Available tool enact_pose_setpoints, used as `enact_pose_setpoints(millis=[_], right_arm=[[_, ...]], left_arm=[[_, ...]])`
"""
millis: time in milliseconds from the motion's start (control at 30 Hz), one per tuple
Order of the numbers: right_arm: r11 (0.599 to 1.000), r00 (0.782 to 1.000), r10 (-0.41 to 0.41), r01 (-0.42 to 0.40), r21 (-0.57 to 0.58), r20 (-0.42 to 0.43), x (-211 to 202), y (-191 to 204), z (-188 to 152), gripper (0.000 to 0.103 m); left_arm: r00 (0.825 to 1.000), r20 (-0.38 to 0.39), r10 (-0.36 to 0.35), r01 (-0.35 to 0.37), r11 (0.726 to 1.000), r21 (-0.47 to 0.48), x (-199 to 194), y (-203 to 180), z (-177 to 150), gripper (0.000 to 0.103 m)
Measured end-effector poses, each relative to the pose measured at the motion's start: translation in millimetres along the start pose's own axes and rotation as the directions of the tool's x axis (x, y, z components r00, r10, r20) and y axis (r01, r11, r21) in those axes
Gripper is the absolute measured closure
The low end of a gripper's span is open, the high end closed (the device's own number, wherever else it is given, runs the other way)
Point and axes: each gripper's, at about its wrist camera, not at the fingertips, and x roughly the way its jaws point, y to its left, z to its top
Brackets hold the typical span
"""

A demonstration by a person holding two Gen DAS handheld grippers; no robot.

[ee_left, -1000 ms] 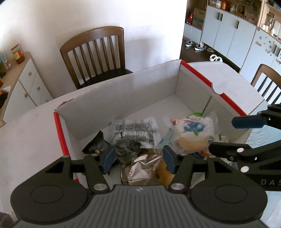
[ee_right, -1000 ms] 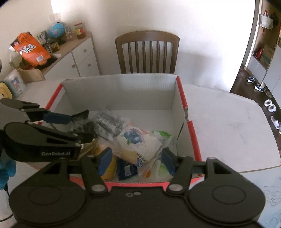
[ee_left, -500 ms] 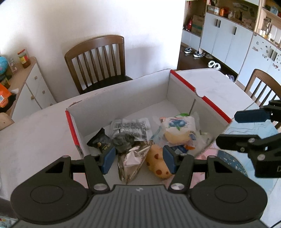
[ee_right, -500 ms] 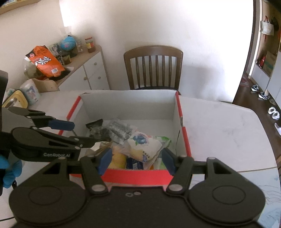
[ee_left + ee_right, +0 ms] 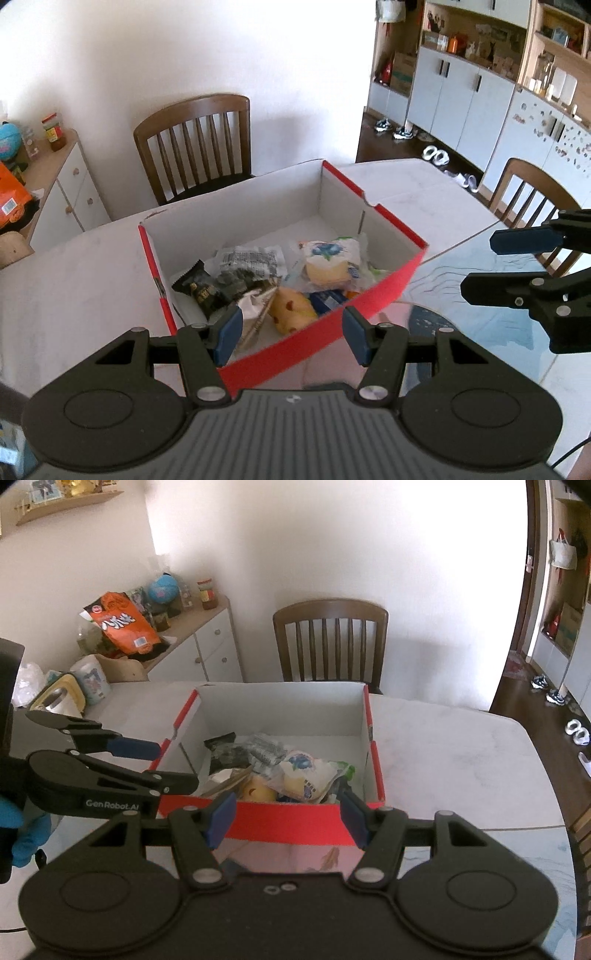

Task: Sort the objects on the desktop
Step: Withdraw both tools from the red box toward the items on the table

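Observation:
A red-rimmed white cardboard box (image 5: 373, 291) (image 5: 295, 818) stands on the pale table. It holds several snack packets: a blueberry packet (image 5: 328, 258) (image 5: 306, 771), a yellow spotted one (image 5: 291, 310), a black one (image 5: 199, 286) and a printed clear one (image 5: 251, 258). My left gripper (image 5: 291, 334) is open and empty, above the box's near red wall; it also shows at left in the right wrist view (image 5: 155, 764). My right gripper (image 5: 288, 814) is open and empty before the box's front wall; it also shows at right in the left wrist view (image 5: 495, 266).
A wooden chair (image 5: 195, 144) (image 5: 330, 638) stands behind the table. A second chair (image 5: 532, 199) is at the right. A low cabinet (image 5: 192, 653) with an orange bag (image 5: 122, 624) stands at the left. A patterned blue mat (image 5: 480, 314) lies by the box.
Both grippers have drawn back and up from the box. They were over its contents and now hang at its near wall, still open and empty.

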Motion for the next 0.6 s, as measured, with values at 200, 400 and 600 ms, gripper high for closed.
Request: enact_pose_setpoints(millis=[200,400,600], right_arm=[[1.0,1.0,0.006,-0.006,0.001,0.015,-19.9,4.5,-18.9,0.04],[1.0,1.0,-0.007,0.007,-0.014,0.02,-34.5,11.7,-45.6,0.041],[1.0,1.0,-0.009,0.009,-0.014,0.013,-43.6,17.1,-71.7,0.041]], left_arm=[[0.998,0.066,0.003,-0.002,1.0,-0.011,-25.3,-10.5,-28.3,0.045],[0.996,0.092,0.007,-0.006,1.0,-0.012,-40.8,-21.5,-55.9,0.045],[0.996,0.084,0.0,0.002,1.0,-0.02,-46.1,-31.3,-82.2,0.045]])
